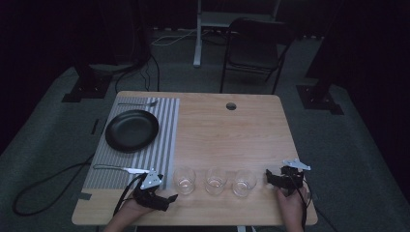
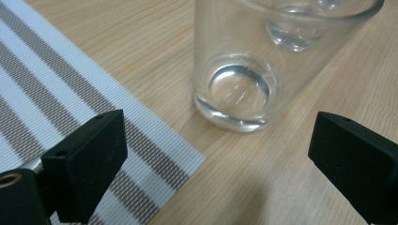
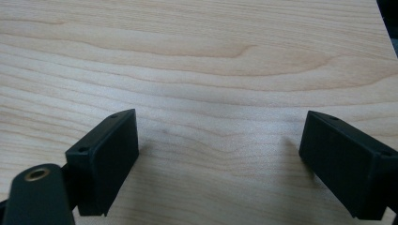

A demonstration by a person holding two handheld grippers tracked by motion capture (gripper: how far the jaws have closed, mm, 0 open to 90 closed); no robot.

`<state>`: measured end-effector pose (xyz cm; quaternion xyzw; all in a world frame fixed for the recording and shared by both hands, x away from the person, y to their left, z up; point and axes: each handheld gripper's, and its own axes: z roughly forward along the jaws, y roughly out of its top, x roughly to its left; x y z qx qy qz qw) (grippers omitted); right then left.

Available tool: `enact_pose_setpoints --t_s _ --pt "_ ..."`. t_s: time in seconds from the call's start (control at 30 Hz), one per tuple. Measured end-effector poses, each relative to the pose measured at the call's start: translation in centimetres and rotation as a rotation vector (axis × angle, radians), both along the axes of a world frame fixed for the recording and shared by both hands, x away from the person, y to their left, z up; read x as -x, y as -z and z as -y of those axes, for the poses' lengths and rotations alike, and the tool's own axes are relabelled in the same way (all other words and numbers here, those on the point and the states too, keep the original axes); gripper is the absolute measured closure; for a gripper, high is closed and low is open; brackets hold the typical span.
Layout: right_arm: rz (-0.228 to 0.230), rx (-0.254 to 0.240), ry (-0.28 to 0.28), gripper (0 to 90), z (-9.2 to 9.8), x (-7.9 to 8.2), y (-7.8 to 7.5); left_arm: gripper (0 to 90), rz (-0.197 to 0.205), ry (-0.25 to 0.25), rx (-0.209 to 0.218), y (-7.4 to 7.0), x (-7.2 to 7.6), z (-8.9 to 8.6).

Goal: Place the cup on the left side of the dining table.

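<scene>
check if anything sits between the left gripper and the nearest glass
Nothing visible does. The left gripper has its fingers spread wide, with bare table between them and the nearest glass. The striped placemat lies off to the side.

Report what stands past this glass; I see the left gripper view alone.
Observer: Yours is the leftmost glass; a middle glass and a rightmost glass follow in a row.
Operator: Locate the right tongs.
Observer: The right tongs stand open beside the rightmost glass, apart from it, holding nothing.
Operator: Describe the striped mat.
Observer: The striped mat carries a black plate, with a knife near its front edge.
</scene>
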<state>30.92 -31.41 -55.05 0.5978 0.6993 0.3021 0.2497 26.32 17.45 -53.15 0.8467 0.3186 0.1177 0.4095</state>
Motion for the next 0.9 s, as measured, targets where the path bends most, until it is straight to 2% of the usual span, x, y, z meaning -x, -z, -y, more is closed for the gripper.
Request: enact_pose_setpoints --t_s 0.47,0.57,0.63,0.9 --pt "0.000 0.000 0.000 11.7 0.0 0.0 0.0 5.4 0.024 0.026 0.031 0.3 -0.5 1.9" --pt "0.000 0.000 0.000 11.7 0.0 0.0 0.0 5.4 0.032 0.026 0.064 0.2 -0.8 2.2" --pt "0.000 0.000 0.000 11.7 0.0 0.0 0.0 5.4 0.050 0.034 0.070 0.2 -0.8 2.5" --pt "0.000 0.000 0.000 11.7 0.0 0.0 0.0 5.5 0.078 0.053 0.110 0.2 -1.0 3.6"
